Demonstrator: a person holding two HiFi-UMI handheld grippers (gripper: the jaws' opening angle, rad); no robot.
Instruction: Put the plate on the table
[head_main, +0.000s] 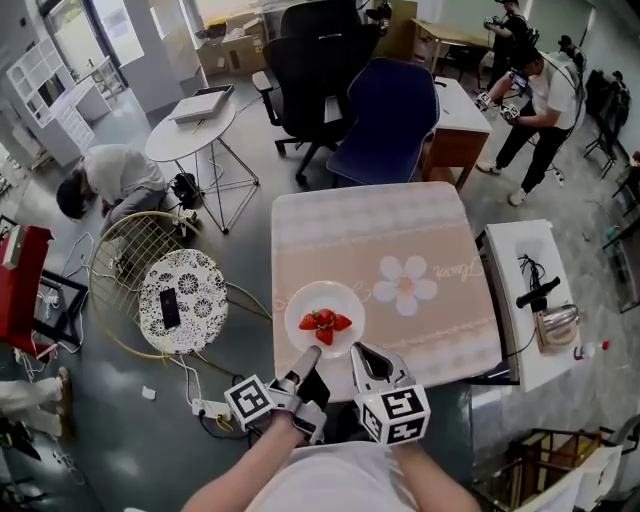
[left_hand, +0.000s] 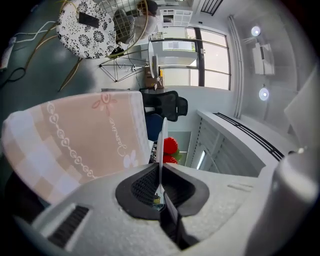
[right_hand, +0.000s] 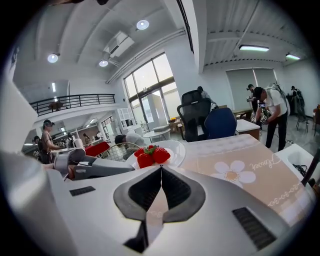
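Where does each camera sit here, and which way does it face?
Head view: on the person's head, steeply down at table, plate, left claw, right claw and arms.
Left gripper view: on the left claw, along jaws shut on the plate's rim; strawberries beyond.
Right gripper view: on the right claw, across the table toward chairs; jaws together.
Shared: all show the strawberries.

Near rim of the plate (head_main: 345, 298), out of sight between the left gripper's (head_main: 310, 352) fingers (head_main: 303, 362)
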